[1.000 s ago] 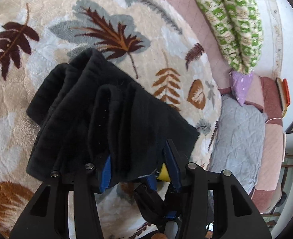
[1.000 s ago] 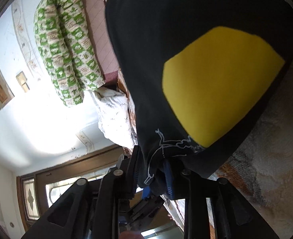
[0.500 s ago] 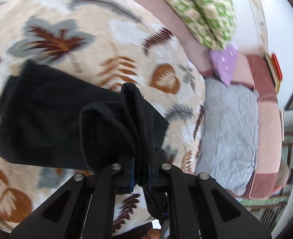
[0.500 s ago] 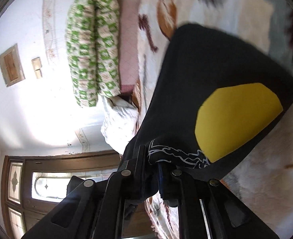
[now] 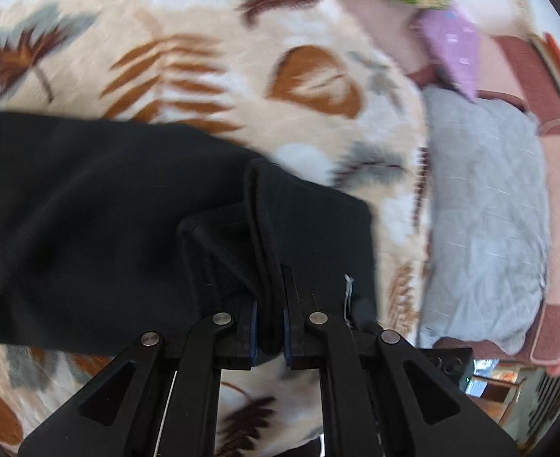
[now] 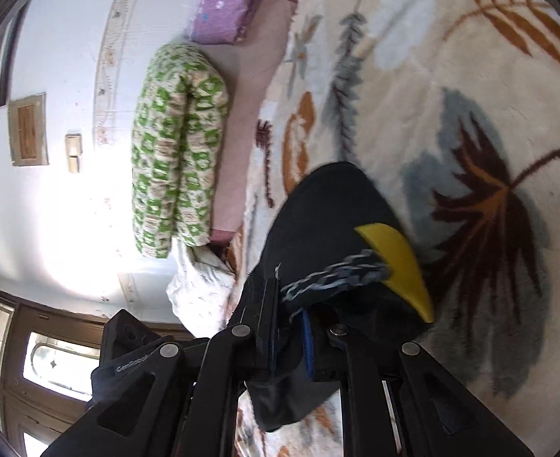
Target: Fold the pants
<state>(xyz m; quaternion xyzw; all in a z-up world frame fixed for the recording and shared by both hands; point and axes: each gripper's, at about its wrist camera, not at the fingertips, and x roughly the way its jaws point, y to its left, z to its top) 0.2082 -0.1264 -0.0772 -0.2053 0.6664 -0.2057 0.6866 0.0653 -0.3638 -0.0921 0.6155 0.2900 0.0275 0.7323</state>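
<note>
The black, soft knit pants (image 5: 101,205) lie on the plush cream blanket with brown and grey leaf prints (image 5: 211,57), a bunched fold of their edge pinched between the closed fingers of the left gripper (image 5: 268,323), the cloth spreading away to the left. The right gripper (image 6: 289,337) likewise clamps a gathered edge, beside a curved yellow patch (image 6: 402,262) and pale stitching. Compared with half a second ago, the pants sit lower and flatter against the blanket, and less of the yellow patch shows.
</note>
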